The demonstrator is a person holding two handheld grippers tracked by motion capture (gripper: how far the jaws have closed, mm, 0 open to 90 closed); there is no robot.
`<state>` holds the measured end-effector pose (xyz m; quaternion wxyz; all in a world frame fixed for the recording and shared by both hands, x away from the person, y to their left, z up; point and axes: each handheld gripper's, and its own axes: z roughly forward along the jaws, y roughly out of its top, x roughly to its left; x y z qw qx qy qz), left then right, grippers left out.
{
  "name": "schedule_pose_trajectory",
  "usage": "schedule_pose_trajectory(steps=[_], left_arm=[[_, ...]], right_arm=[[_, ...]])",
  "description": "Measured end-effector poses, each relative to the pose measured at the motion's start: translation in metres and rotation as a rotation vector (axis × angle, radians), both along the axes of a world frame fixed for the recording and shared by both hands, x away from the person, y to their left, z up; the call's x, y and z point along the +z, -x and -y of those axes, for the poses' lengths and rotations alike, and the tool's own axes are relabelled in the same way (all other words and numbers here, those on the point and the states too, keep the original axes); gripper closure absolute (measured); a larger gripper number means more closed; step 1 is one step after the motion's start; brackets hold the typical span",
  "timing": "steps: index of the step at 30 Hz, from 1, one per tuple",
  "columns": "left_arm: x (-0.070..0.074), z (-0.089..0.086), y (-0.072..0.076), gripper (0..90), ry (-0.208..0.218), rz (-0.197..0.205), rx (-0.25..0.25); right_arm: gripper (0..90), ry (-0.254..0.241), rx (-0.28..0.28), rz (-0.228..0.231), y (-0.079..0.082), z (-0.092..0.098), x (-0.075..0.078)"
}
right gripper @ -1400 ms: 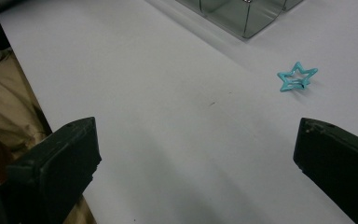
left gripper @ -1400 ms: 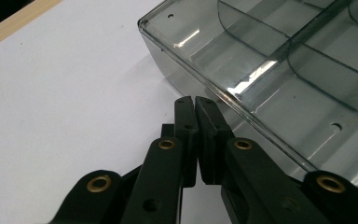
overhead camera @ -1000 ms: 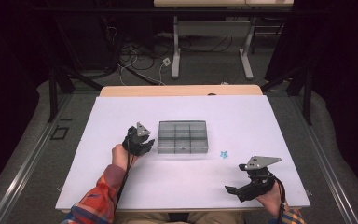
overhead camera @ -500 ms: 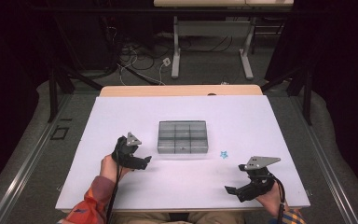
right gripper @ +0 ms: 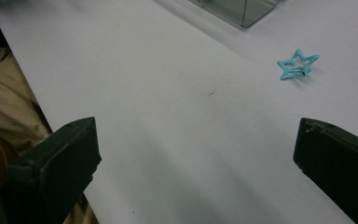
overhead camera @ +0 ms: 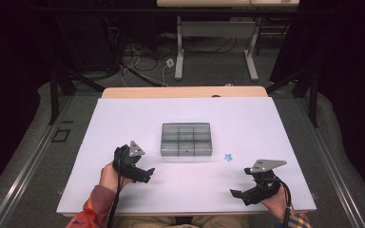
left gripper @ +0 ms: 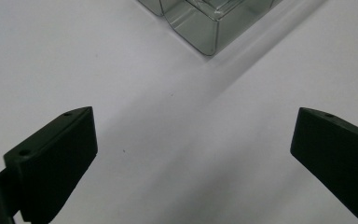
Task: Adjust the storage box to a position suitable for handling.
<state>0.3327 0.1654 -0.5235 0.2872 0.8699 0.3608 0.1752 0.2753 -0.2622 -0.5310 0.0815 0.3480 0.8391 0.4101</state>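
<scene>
Unlabelled grey compartment box (overhead camera: 186,139), blue star (overhead camera: 228,157), white table (overhead camera: 123,118)

White bench (overhead camera: 123,123) stands on grey floor (overhead camera: 38,137). A wooden strip (overhead camera: 180,92) borders its far edge. Beyond it, cables (overhead camera: 142,61) lie tangled beside two metal table legs (overhead camera: 179,52). Surroundings dark.

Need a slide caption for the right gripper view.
Right claw open above the white table, a blue star lying ahead beside the clear compartment box.
</scene>
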Motion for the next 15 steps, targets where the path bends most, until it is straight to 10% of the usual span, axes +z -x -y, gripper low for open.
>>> schedule_pose_trajectory(steps=[15], left_arm=[[-0.0038, -0.0096, 0.0005, 0.0, 0.0, 0.004, -0.009]], right_arm=[[0.0, 0.009, 0.014, -0.003, -0.0049, -0.0074, 0.0004]])
